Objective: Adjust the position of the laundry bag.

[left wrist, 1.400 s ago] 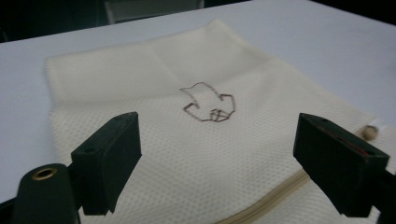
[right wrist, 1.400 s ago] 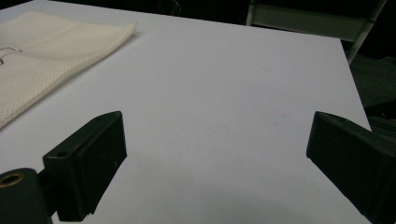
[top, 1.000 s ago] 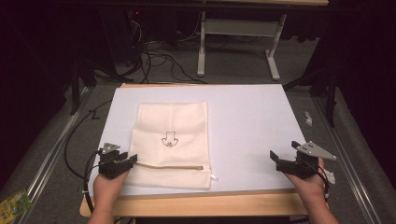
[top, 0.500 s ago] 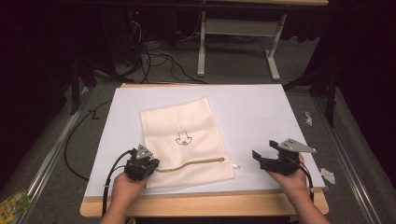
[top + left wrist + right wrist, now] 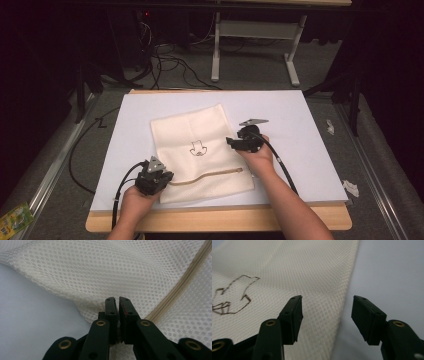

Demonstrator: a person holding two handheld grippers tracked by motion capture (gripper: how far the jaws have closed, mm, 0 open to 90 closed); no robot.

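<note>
Since the half-second before, my right tongs (image 5: pixel 239 141) had swung in from the worktop's (image 5: pixel 310 125) near right edge to the mesh bag's (image 5: pixel 200 150) right side, and the bag had turned a little. My left tongs (image 5: pixel 117 305) were clamped on the bag's near left corner, beside the zipper (image 5: pixel 207 176). The right ones hung with jaws apart over the bag's edge. I judged the work barely begun: one corner held, zipper seemingly closed, second grip not yet made.

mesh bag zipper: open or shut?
Shut, as far as visible: the zipper runs as one closed line across the mesh bag, no gap showing.
</note>
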